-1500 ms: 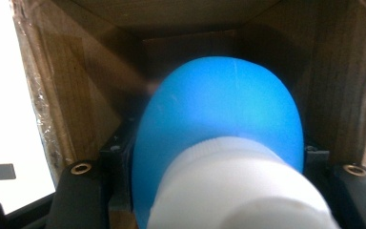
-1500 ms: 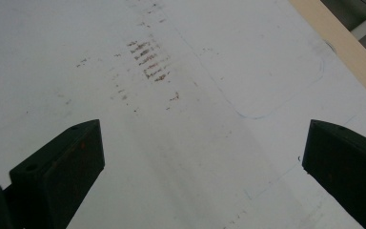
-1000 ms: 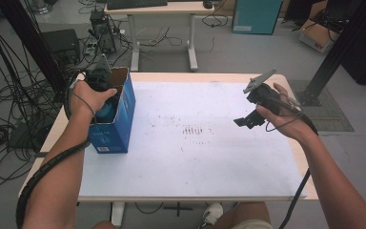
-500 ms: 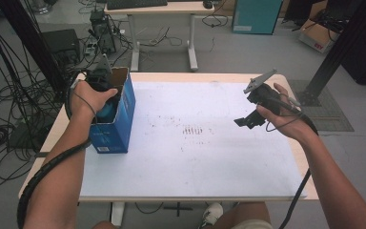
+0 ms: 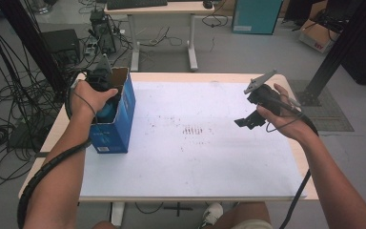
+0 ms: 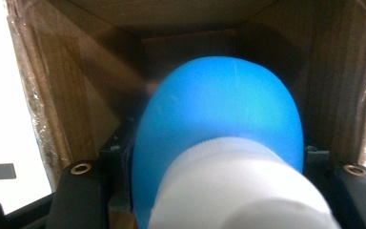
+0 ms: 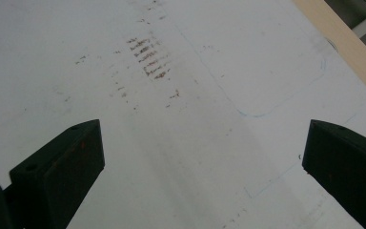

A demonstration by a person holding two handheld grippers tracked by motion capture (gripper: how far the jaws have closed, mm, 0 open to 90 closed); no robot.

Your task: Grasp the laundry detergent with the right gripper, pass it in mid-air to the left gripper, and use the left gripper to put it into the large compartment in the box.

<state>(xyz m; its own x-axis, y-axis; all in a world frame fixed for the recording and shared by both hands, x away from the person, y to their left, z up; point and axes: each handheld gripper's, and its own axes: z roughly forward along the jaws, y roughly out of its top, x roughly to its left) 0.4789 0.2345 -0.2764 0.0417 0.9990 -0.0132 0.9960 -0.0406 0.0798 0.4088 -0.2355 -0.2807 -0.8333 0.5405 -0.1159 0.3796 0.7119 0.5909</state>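
The left tool [image 5: 106, 95] points down into the open top of a blue cardboard box [image 5: 119, 125], which stands upright near the left edge of the desk [image 5: 195, 162]. In the left gripper view, a blue bottle [image 6: 219, 129] with a white cap [image 6: 238, 186] sits directly between the two black jaws, and the jaws are closed on it from both sides, just above the cap. The bottle is inside the box, with the brown cardboard walls around it on every side, and its rounded blue body points deeper into the box, away from the tool. The left hand [image 5: 89, 95] holds the tool over the box opening. The right tool [image 5: 248, 120] is held above the right part of the desk, well apart from the box and the bottle. Its jaws stand wide open with nothing between them, and under them is the white desk surface with some small brown marks [image 7: 147, 57].
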